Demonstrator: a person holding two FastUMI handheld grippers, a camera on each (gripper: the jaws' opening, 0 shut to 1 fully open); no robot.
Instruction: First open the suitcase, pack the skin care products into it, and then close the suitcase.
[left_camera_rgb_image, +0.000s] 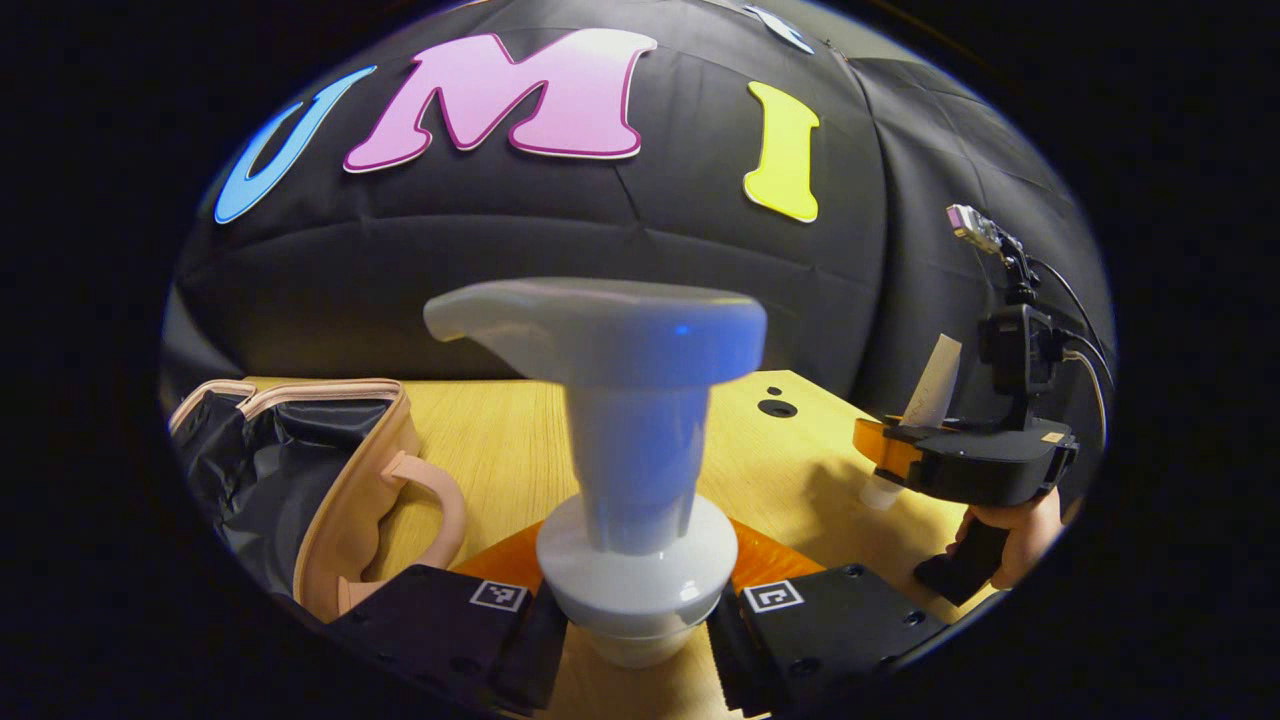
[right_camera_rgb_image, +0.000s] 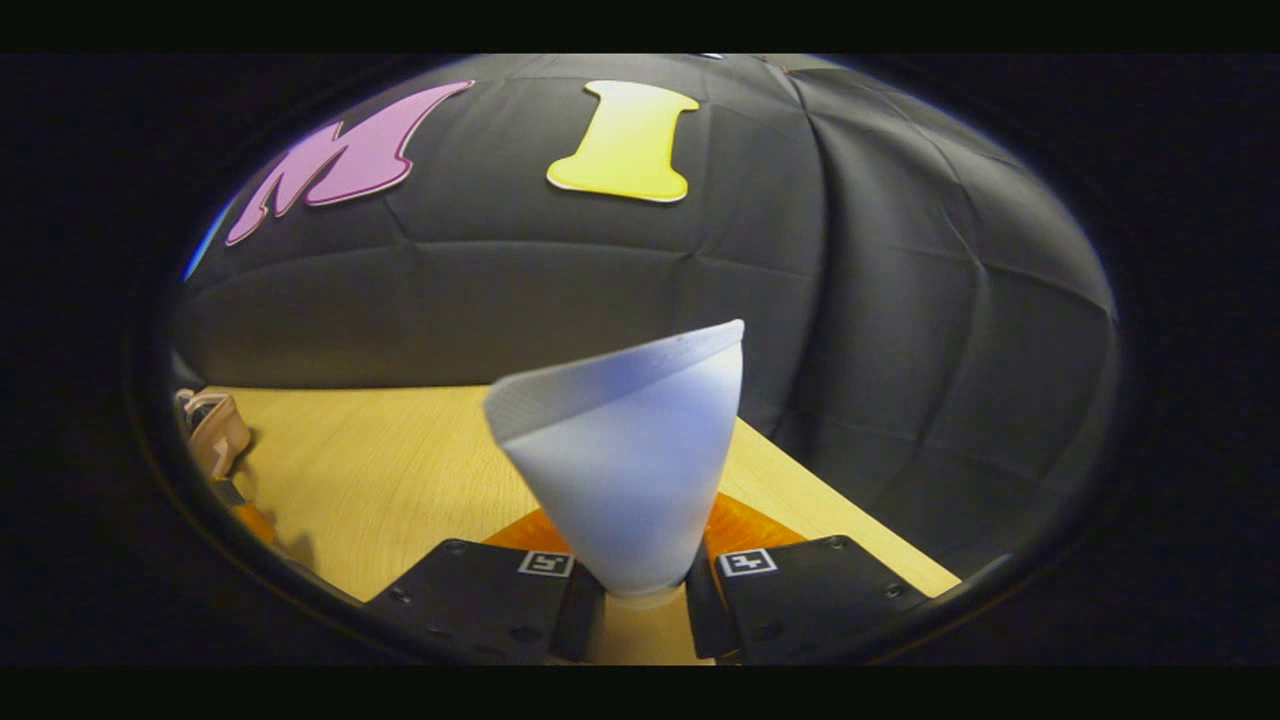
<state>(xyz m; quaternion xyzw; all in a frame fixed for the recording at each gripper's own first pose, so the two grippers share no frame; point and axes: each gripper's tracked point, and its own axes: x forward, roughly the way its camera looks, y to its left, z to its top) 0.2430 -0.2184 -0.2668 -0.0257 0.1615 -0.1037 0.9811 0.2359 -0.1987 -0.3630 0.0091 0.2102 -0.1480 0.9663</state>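
Left gripper view, read left to right from the pump bottle (left_camera_rgb_image: 625, 470) at centre. To the left of the bottle, the suitcase (left_camera_rgb_image: 300, 480) lies on the wooden table (left_camera_rgb_image: 490, 440) with its lid raised, so that the dark lining shows; its pale handle (left_camera_rgb_image: 435, 505) faces the bottle. The left gripper (left_camera_rgb_image: 635, 625) has its jaws drawn in against the white collar of the bottle, one finger pressing on each side, and the bottle stands upright between them with its spout pointing toward the suitcase. To the right of the bottle and well apart from it, the right gripper (left_camera_rgb_image: 885, 465) is carried by a hand (left_camera_rgb_image: 1015, 535); a slim white tube (left_camera_rgb_image: 925, 410) rises between its fingers, flat end upward and cap down near the table.

Right gripper view, read left to right from the tube (right_camera_rgb_image: 625, 470) at centre. Far to the left of the tube, at the edge of the picture, a pale corner of the suitcase (right_camera_rgb_image: 215, 430) rests on the table (right_camera_rgb_image: 380, 470). The right gripper (right_camera_rgb_image: 640, 600) has its jaws narrowed onto the lower, narrow part of the tube, a finger against each side; the tube widens upward to its flat crimped end, which tilts a little. To the right of the tube the table edge runs back toward the booth wall.
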